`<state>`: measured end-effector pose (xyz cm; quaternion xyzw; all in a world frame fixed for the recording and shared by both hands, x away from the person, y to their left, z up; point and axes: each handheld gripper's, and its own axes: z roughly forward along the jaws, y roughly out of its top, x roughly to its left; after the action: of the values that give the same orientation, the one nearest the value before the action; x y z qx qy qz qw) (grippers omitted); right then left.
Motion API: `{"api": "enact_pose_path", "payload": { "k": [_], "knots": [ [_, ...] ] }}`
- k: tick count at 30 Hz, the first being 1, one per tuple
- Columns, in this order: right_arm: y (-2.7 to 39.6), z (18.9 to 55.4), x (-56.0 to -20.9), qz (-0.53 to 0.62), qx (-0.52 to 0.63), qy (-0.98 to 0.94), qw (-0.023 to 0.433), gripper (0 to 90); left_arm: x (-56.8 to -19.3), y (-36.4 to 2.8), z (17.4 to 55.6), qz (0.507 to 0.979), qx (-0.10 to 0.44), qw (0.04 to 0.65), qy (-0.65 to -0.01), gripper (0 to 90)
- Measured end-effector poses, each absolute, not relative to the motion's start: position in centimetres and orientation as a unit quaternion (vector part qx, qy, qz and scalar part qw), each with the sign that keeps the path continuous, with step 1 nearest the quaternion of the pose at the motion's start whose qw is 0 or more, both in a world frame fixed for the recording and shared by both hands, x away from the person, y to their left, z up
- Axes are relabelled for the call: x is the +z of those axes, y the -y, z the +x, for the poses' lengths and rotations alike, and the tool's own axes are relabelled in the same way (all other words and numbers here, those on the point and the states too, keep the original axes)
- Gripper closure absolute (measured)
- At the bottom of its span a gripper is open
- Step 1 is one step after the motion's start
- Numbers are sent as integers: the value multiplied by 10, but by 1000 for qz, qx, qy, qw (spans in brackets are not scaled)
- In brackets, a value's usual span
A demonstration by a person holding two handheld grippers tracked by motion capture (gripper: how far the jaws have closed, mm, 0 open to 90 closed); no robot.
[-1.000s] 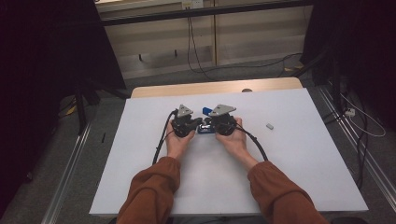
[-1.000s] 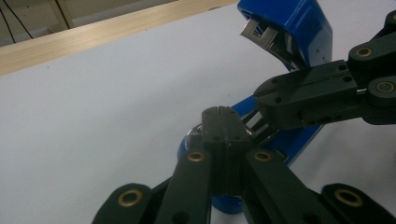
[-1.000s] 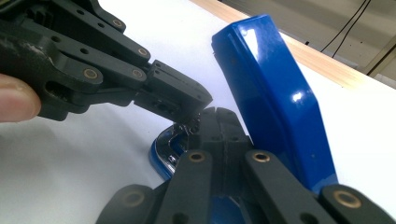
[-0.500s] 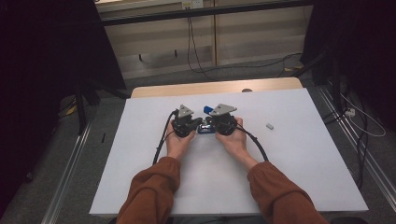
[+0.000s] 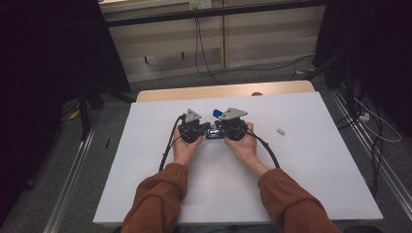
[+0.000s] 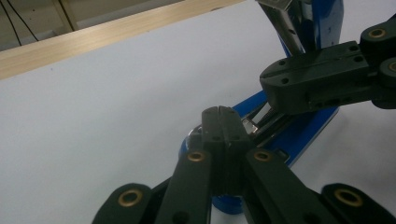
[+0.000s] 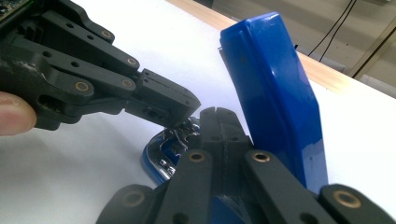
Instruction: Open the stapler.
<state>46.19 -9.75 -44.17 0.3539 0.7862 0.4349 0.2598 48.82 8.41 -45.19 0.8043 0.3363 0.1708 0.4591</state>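
A blue stapler [image 5: 212, 135] lies at the middle of the white table [image 5: 316, 160], with its blue top cover [image 7: 275, 84] hinged up and the metal magazine [image 7: 170, 144] exposed. My left gripper [image 5: 203, 130] and right gripper [image 5: 218, 130] meet over it, tip to tip. In the left gripper view my left gripper [image 6: 219, 112] has its jaws pressed together, empty, at the magazine, and the right gripper [image 6: 270, 87] reaches in from the right. In the right gripper view my right gripper [image 7: 215, 113] is shut too, beside the left gripper [image 7: 187, 108] coming from the left.
A small grey piece [image 5: 280, 131] lies on the table to the right of the hands. A wooden strip [image 5: 223, 91] runs along the table's far edge. Cables trail from both grippers toward the person, and more cables lie on the floor beyond.
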Motion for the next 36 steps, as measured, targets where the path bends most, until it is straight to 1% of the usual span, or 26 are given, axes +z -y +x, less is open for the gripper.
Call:
{"api": "enact_pose_path", "payload": {
  "k": [14,18,36],
  "knots": [
    [100,462,-440,360,434,-782,266,900,-452,-84,488,801,171,461,-343,900],
    [102,463,-438,367,434,-776,274,900,-452,-84,488,797,171,464,-346,900],
    [102,462,-438,372,435,-774,270,900,-451,-83,487,802,177,458,-341,900]
  ]
}}
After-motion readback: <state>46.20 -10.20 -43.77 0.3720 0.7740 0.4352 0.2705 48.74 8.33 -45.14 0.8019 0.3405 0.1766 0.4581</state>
